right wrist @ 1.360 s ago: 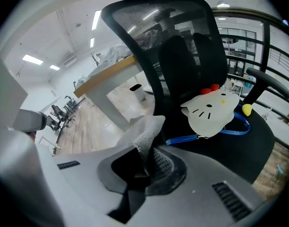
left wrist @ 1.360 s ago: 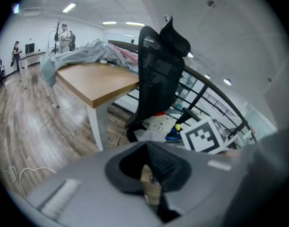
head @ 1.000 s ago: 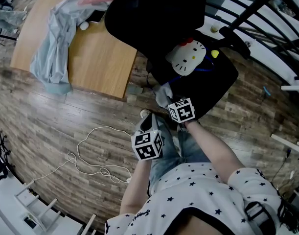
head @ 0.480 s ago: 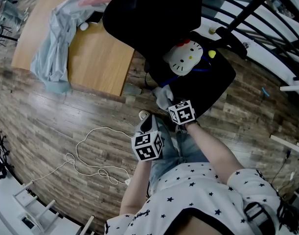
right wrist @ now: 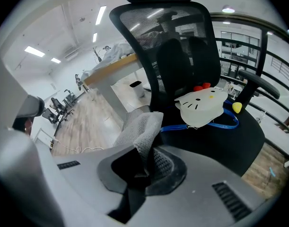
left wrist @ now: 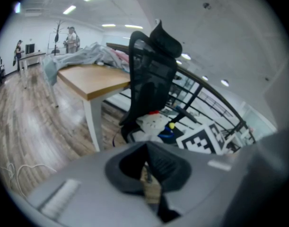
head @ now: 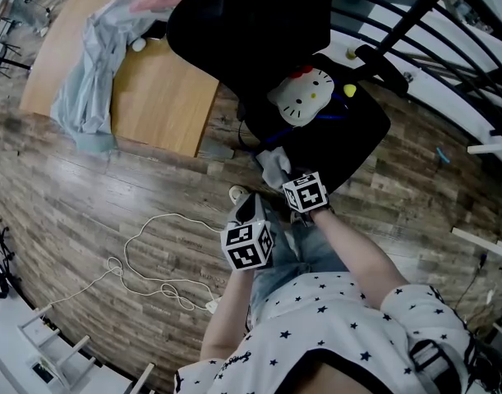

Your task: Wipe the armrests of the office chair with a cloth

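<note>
The black office chair (head: 259,31) stands ahead of me with a white cat-face cushion (head: 300,97) on its seat. One black armrest (head: 382,60) shows at the chair's right side; it is also in the right gripper view (right wrist: 258,83). My right gripper (head: 283,177) is shut on a grey cloth (right wrist: 140,126), held at the seat's near left edge. Whether the cloth (head: 273,165) touches an armrest is hidden. My left gripper (head: 252,213) hangs lower, over the floor, shut with nothing in it (left wrist: 146,171).
A wooden desk (head: 144,89) with a grey-blue garment (head: 86,80) stands left of the chair. A white cable (head: 152,261) lies coiled on the wood floor. Black railing bars (head: 448,23) run behind the chair. A small yellow ball (right wrist: 236,108) rests on the seat.
The chair and cushion have drifted slightly left in the head view. The right gripper with the cloth has shifted a little nearer to me. The left gripper has barely moved.
</note>
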`<state>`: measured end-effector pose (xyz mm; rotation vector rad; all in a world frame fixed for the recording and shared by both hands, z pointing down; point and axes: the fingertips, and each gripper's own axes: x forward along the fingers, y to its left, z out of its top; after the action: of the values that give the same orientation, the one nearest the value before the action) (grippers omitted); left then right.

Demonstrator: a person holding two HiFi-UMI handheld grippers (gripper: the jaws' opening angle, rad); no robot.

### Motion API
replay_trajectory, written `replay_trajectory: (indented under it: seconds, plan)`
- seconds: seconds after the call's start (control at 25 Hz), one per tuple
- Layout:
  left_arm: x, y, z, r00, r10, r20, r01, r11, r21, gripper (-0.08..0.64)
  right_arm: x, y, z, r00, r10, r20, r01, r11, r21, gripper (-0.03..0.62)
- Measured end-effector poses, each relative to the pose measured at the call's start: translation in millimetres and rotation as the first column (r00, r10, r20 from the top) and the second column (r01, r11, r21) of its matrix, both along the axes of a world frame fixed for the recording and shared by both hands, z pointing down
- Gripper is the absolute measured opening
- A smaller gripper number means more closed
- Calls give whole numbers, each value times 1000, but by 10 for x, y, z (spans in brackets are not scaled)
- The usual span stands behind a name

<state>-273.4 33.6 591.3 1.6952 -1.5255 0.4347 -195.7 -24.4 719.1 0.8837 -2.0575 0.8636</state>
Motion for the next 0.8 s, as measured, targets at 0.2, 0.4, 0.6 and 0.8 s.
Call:
replay_trajectory:
  seconds: [0.2,0.4,0.6,0.8]
  plan:
    - [92,65,-23,1000,-3,0,3,1000,6,6,90,82,-2,1000,-9,-4,9,1000,3,29]
    - [150,128,-46,1000,-8,2,8,1000,8,6,177,157,-11,1000,-15,-6,15,1000,2,29]
    - [208,199,-47,1000,-13,6,12,1000,11,6,250,228,-6,1000,-24,-10,24,1000,5,29]
    - [294,271,-61,1000,-10,7,10,1000,18,6,320,295,-9,999,-37,-14,37,999,14,29]
